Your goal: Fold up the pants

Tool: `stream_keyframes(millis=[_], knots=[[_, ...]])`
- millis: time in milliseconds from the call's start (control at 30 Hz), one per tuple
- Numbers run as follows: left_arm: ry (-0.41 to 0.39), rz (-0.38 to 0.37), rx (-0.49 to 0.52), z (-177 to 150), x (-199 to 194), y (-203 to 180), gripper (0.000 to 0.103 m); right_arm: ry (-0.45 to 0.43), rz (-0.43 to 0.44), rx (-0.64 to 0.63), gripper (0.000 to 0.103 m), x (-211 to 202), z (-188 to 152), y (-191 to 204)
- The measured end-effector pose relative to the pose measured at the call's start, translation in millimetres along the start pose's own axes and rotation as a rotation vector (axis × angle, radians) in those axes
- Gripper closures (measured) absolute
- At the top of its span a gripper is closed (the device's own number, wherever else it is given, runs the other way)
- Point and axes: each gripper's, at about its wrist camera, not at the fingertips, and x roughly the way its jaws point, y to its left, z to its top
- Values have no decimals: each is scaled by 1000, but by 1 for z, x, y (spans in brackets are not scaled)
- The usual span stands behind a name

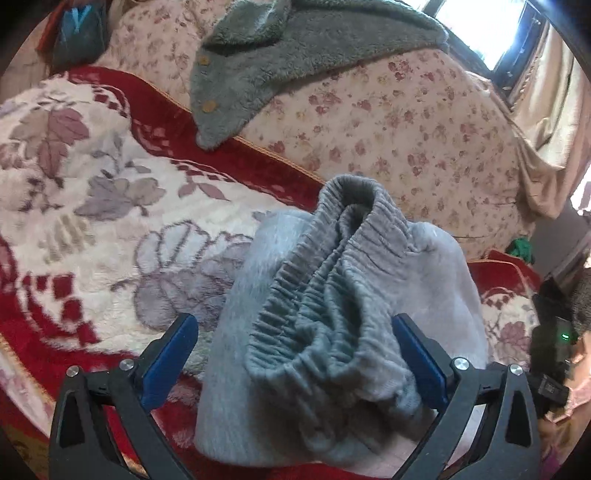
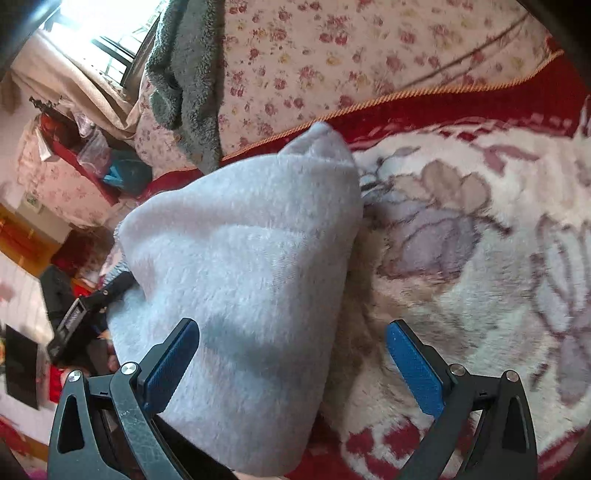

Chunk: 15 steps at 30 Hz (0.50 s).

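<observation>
The pants (image 1: 325, 332) are light grey fleece, bunched in a folded bundle on the red and cream floral blanket (image 1: 92, 206). Their ribbed elastic waistband (image 1: 332, 280) faces the left wrist camera. My left gripper (image 1: 295, 336) is open, its blue pads on either side of the waistband, not pinching it. In the right wrist view the pants (image 2: 240, 277) show as a fluffy folded mound. My right gripper (image 2: 291, 339) is open, its left pad against the mound and its right pad over the blanket (image 2: 480, 258). The other gripper (image 2: 88, 314) shows at the mound's left edge.
A pink floral quilt (image 1: 406, 122) is piled behind the blanket, with a grey-green fleece garment (image 1: 266, 66) draped over it. A bright window (image 1: 480, 26) and beige curtain (image 1: 546, 122) are at the back. Cluttered shelves (image 2: 74, 147) stand beside the bed.
</observation>
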Motion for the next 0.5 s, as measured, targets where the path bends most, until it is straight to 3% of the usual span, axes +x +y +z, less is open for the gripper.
stream_keyframes(millis=[233, 500], knots=[[52, -146, -80, -4, 26, 24, 0, 36, 123, 34, 0, 28, 7, -12], [53, -297, -175, -12, 47, 42, 0, 47, 170, 14, 0, 39, 12, -12]])
